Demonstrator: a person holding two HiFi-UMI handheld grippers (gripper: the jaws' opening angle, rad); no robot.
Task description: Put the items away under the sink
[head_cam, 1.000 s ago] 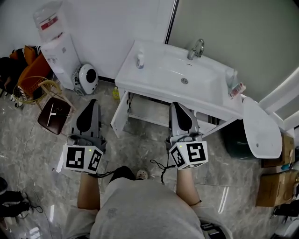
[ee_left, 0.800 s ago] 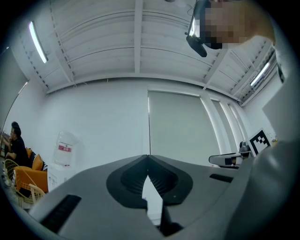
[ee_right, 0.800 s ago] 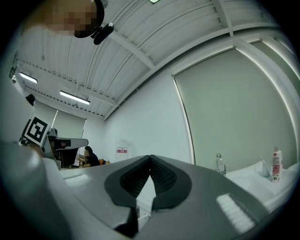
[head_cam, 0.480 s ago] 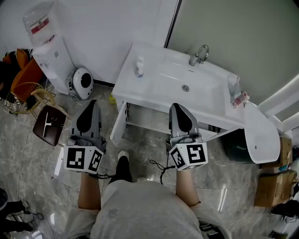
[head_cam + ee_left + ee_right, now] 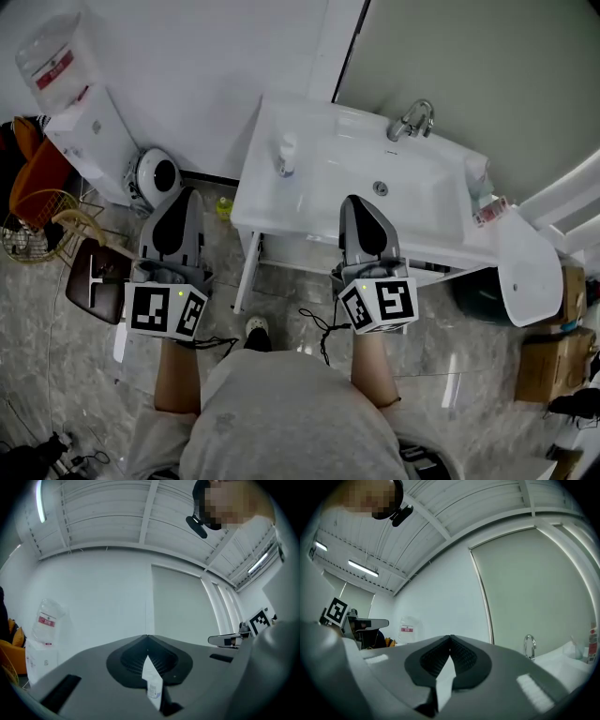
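Head view: left tool (image 5: 178, 193) and right tool (image 5: 357, 200) now nearer the sink (image 5: 319, 183).

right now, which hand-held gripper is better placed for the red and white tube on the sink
Right. The right hand-held gripper is by the white sink counter, nearer the red and white tube; the left hand-held gripper is beyond its left end.

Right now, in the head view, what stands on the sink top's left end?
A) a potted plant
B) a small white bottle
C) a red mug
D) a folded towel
B: a small white bottle stands on the left end of the sink top, well apart from the faucet.
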